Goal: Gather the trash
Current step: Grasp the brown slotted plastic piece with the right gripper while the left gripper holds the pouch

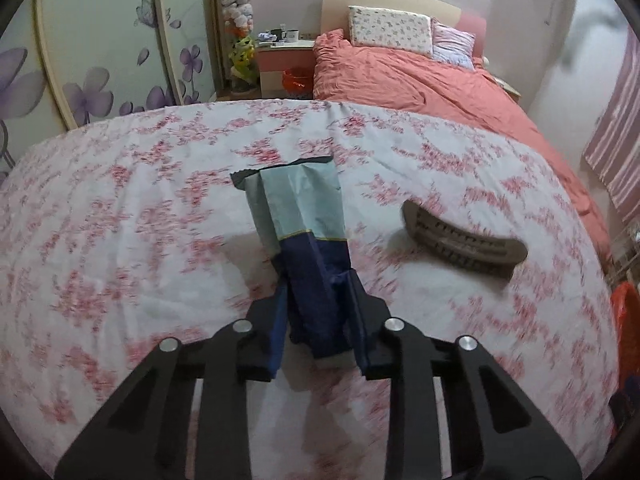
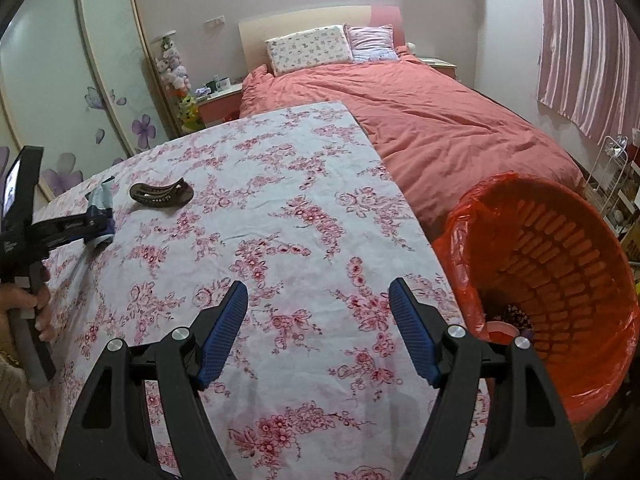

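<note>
The left hand-held gripper (image 1: 318, 312) is clamped on the dark blue end of a wrapper (image 1: 300, 216), whose pale green end sticks out forward over the floral worktop (image 1: 120, 220). A brown hair clip (image 1: 464, 240) lies on the cloth just right of the wrapper, apart from it. The right hand-held gripper (image 2: 318, 332) hangs over the worktop with its blue pads (image 2: 224, 332) spread wide, holding nothing. An orange-lined bin (image 2: 560, 280) stands beside the worktop's right edge, some trash at its bottom.
</note>
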`<act>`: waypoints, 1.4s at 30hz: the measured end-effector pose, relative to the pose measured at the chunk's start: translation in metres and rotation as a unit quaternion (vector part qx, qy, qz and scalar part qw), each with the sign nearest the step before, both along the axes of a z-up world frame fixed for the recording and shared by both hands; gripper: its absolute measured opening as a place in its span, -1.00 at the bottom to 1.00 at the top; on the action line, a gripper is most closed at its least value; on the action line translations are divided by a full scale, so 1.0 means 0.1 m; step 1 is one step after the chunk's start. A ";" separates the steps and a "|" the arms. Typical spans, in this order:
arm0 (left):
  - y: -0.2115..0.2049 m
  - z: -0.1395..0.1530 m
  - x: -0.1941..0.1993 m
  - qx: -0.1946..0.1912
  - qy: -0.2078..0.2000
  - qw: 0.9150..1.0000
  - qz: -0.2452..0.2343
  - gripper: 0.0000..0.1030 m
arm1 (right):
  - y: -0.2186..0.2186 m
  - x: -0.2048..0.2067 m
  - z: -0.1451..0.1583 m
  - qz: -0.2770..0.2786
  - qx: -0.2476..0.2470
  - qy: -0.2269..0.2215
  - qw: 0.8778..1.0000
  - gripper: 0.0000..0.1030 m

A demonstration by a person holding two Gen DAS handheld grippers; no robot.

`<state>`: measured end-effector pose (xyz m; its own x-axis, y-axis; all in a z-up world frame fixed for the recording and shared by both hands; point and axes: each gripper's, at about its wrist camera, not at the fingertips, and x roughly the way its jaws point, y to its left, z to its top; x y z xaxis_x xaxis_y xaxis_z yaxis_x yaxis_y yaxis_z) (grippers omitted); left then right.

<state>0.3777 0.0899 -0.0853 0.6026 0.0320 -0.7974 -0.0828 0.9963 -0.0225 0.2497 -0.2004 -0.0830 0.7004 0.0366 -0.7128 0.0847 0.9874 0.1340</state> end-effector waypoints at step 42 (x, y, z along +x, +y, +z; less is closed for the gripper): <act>0.40 -0.09 -0.25 -0.006 -0.010 1.000 0.016 0.02 | 1.40 1.46 0.00 0.168 -0.001 0.062 0.984 0.22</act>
<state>0.3530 0.1302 -0.0946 0.6166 0.0416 -0.7862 -0.1141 0.9928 -0.0369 0.3954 -0.0603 -0.0826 0.5557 0.2503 -0.7928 -0.2315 0.9625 0.1416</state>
